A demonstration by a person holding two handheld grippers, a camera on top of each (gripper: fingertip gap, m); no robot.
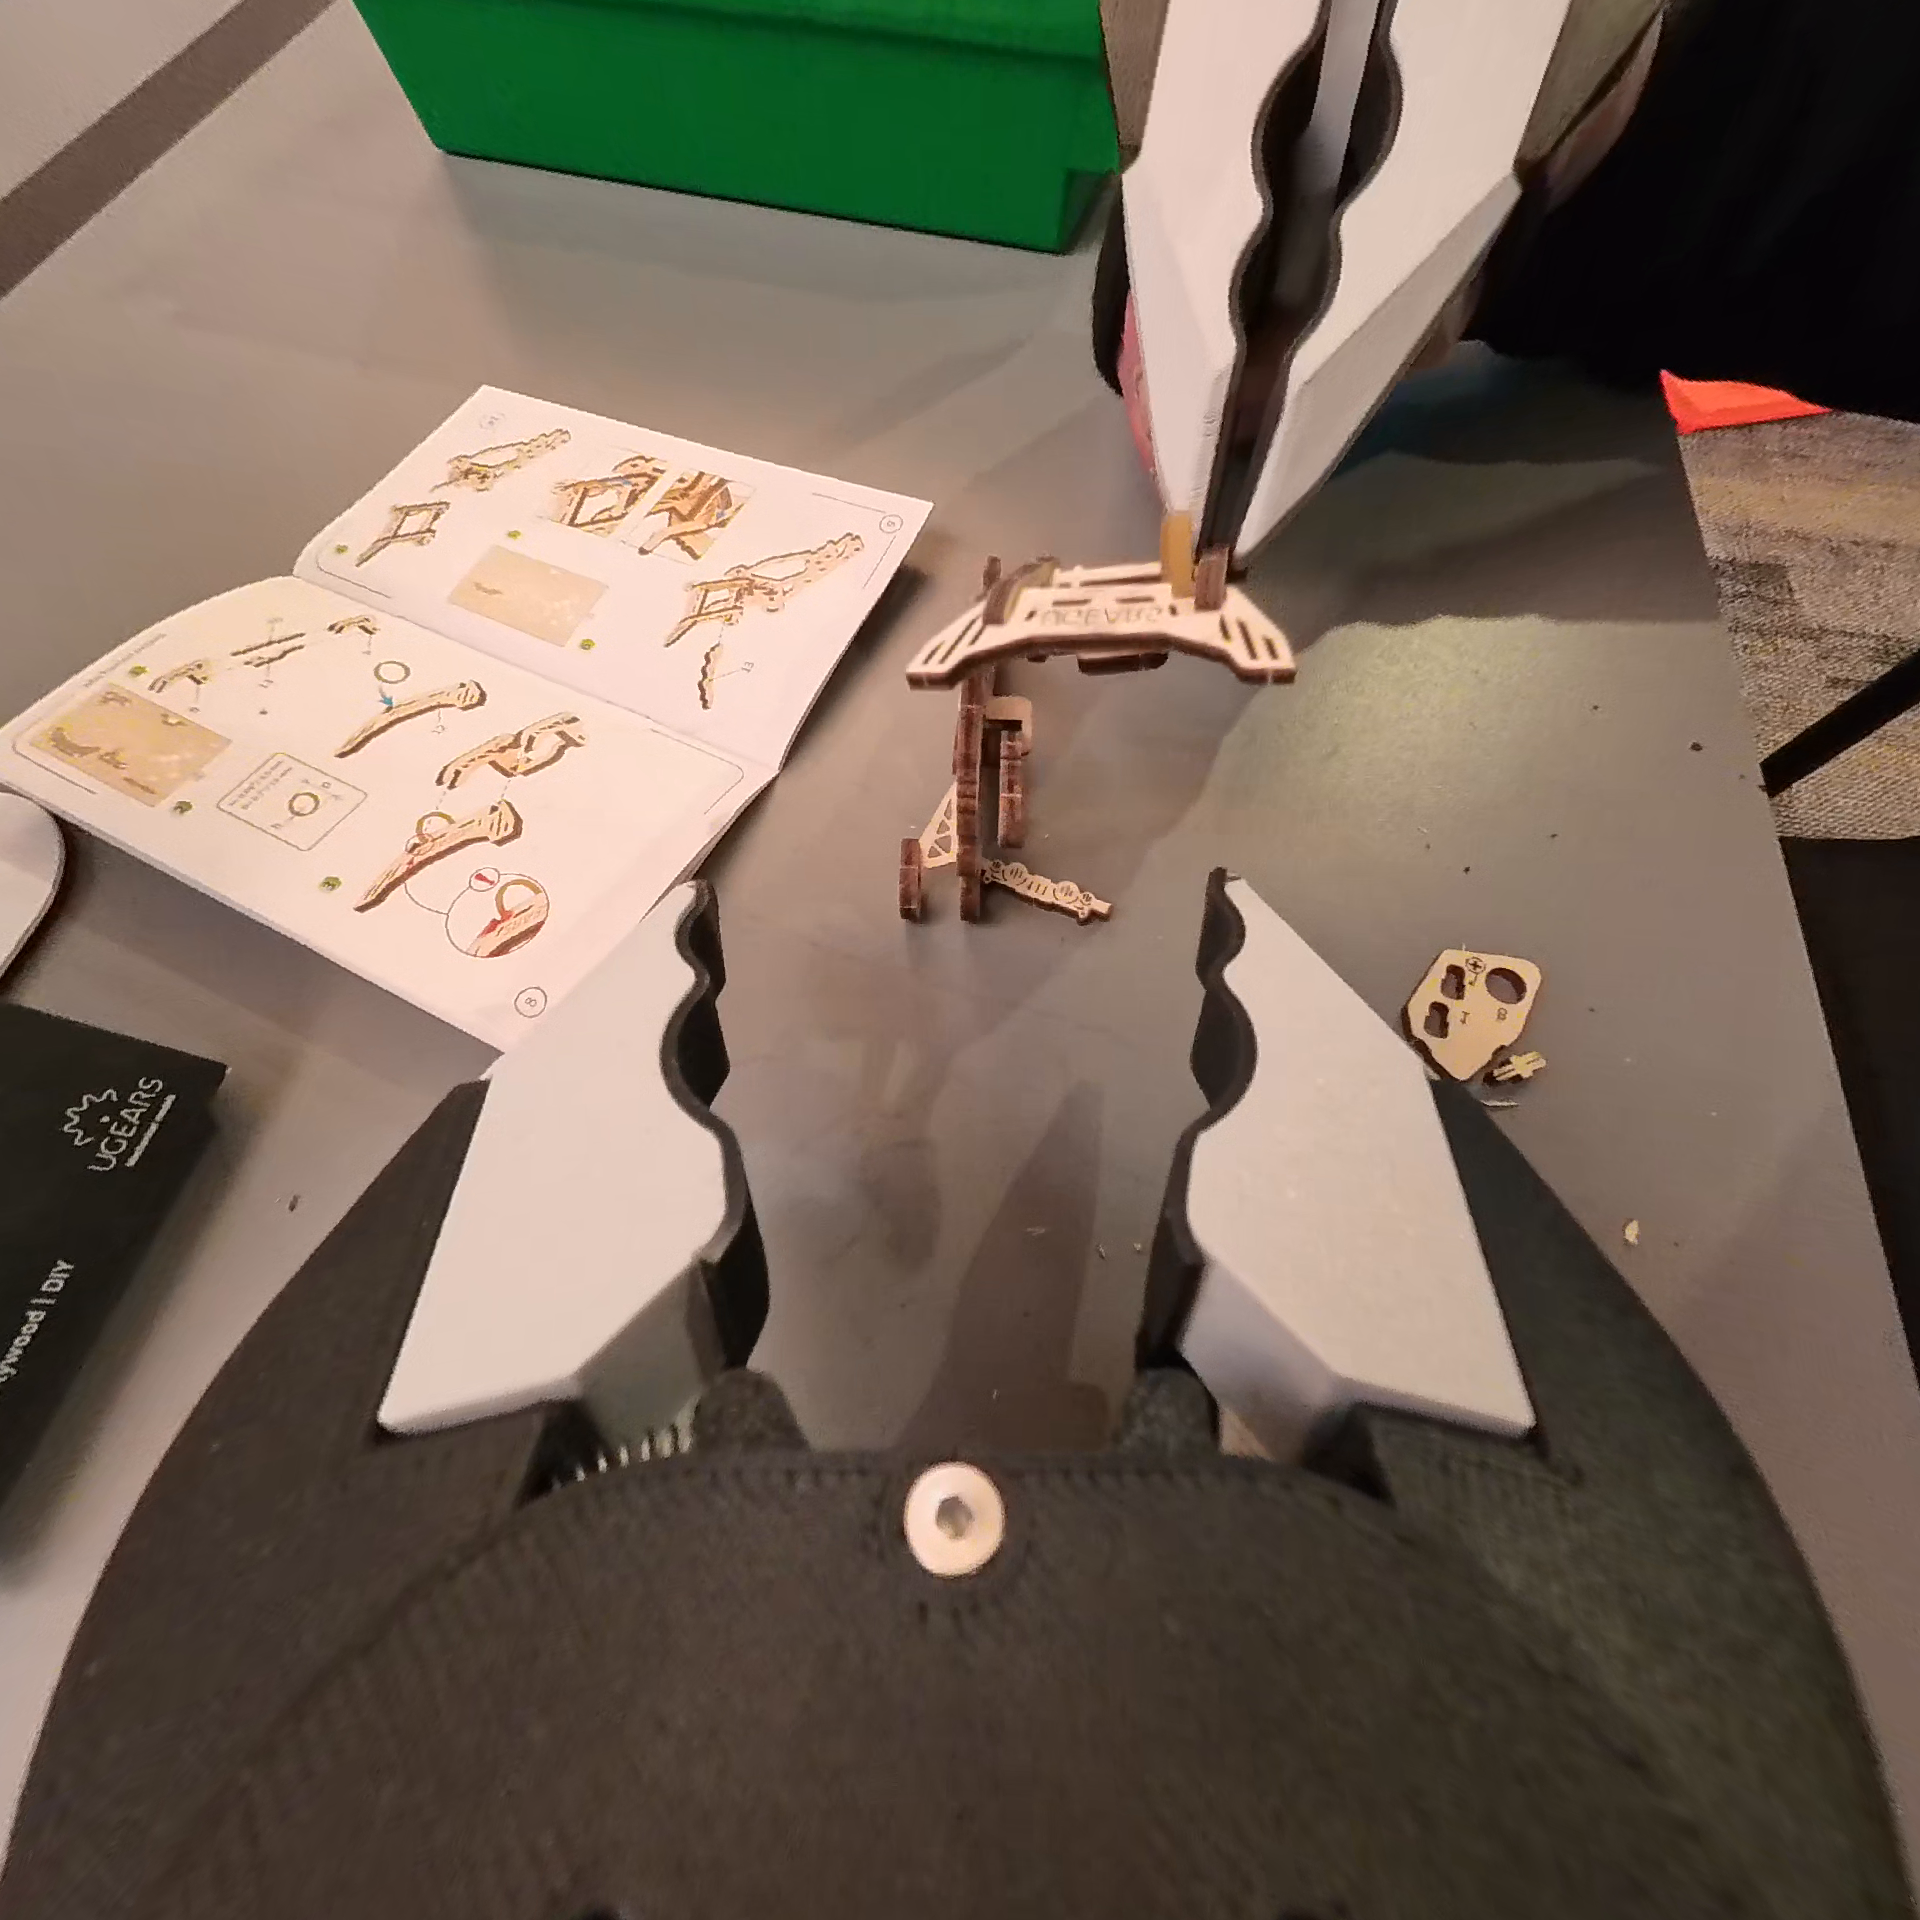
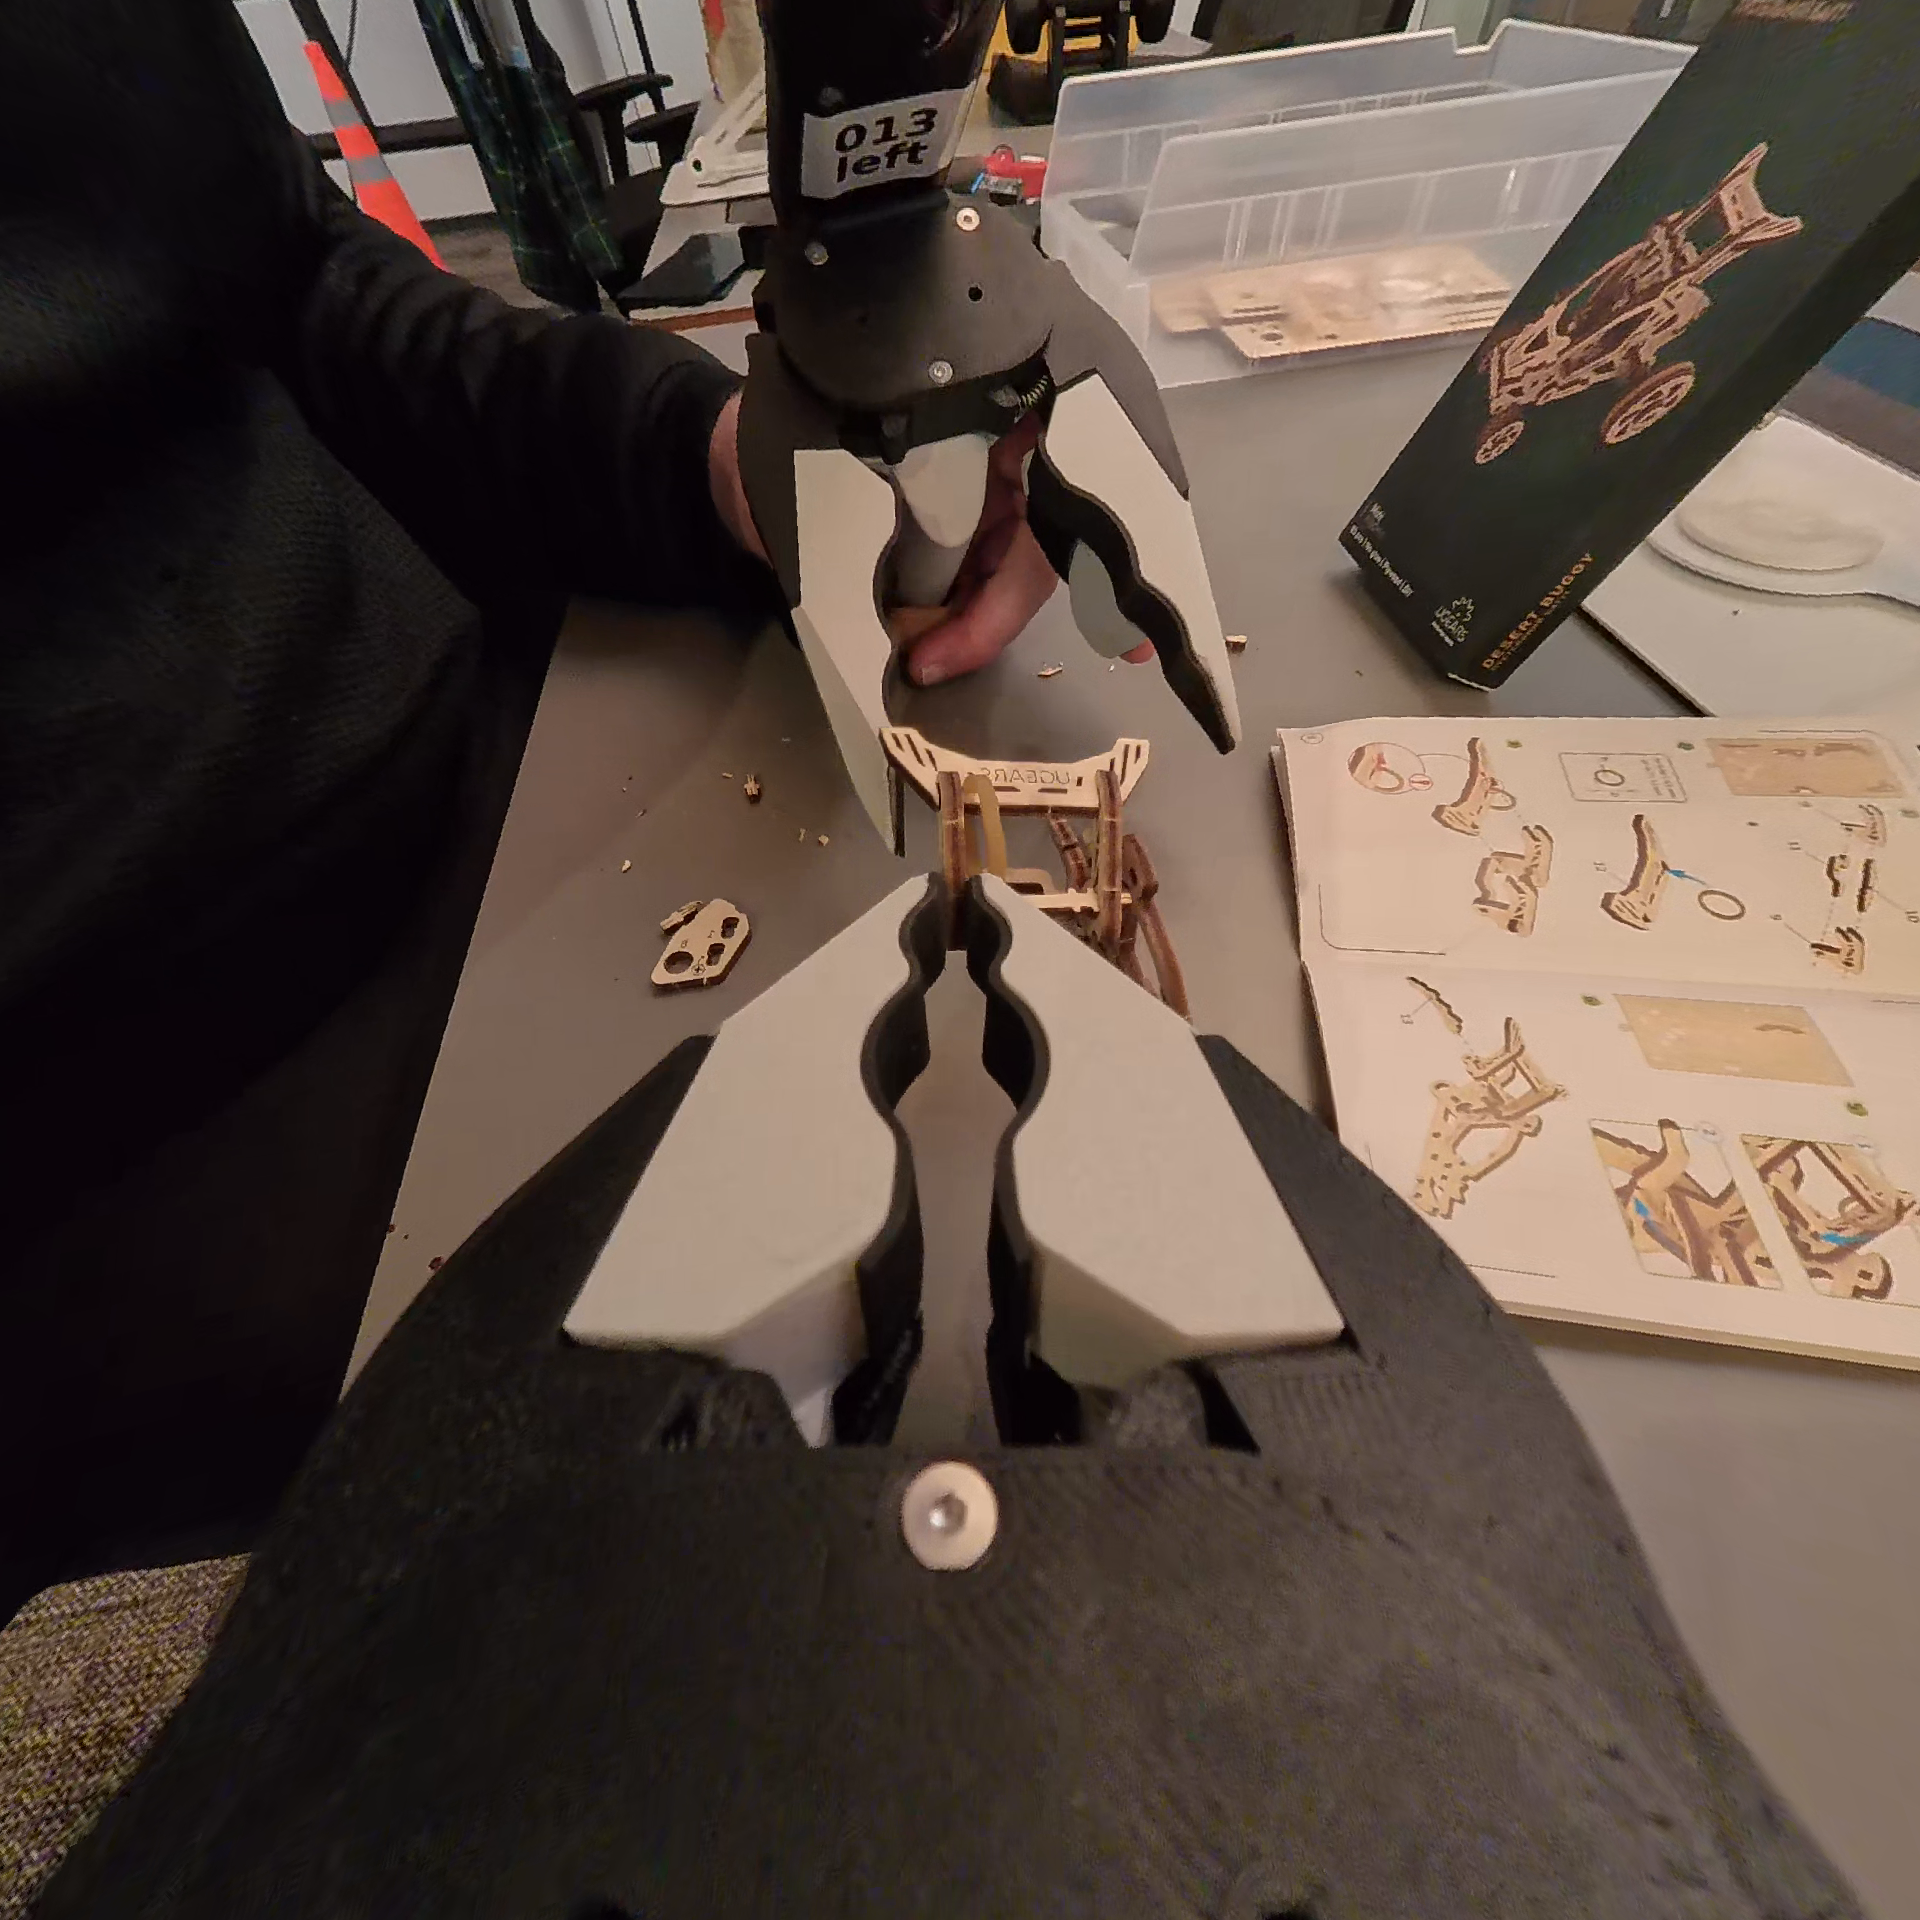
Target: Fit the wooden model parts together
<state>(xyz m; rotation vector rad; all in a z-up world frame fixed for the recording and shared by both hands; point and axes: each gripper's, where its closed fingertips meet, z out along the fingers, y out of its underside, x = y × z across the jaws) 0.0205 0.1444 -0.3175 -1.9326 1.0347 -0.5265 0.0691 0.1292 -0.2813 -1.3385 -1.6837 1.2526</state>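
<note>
Pinched a thin upright rib of the wooden buggy frame [image 1: 971,769] between the pressed tips of the right gripper [image 2: 951,896]. Stood on end near the middle of the grey table [image 1: 1403,727], lower end apparently on the tabletop, curved bumper plate [image 1: 1101,634] uppermost. Hung the left gripper [image 1: 961,888] just short of it, jaws spread wide and holding nothing.

Judged best for the step: kept the pinch low on the rib and steady, then closed the free jaws across the flat faces of the bumper plate, never on its slotted ends. Pressed straight along the tab, not twisted; looked likely to snap across the grain otherwise. Minded the pale rubber band [image 2: 982,831] beside the rib, liable to slip off.

Laser-cut plywood throughout: pale faces, scorched brown edges, thin, stiff and brittle-looking. Wavy black pads inside smooth grey fingers. Matte tabletop, flecked with wood crumbs. Lay apart to one side a small punched offcut [image 1: 1470,1008]; open nearby, the glossy instruction booklet [image 1: 468,707].
</note>
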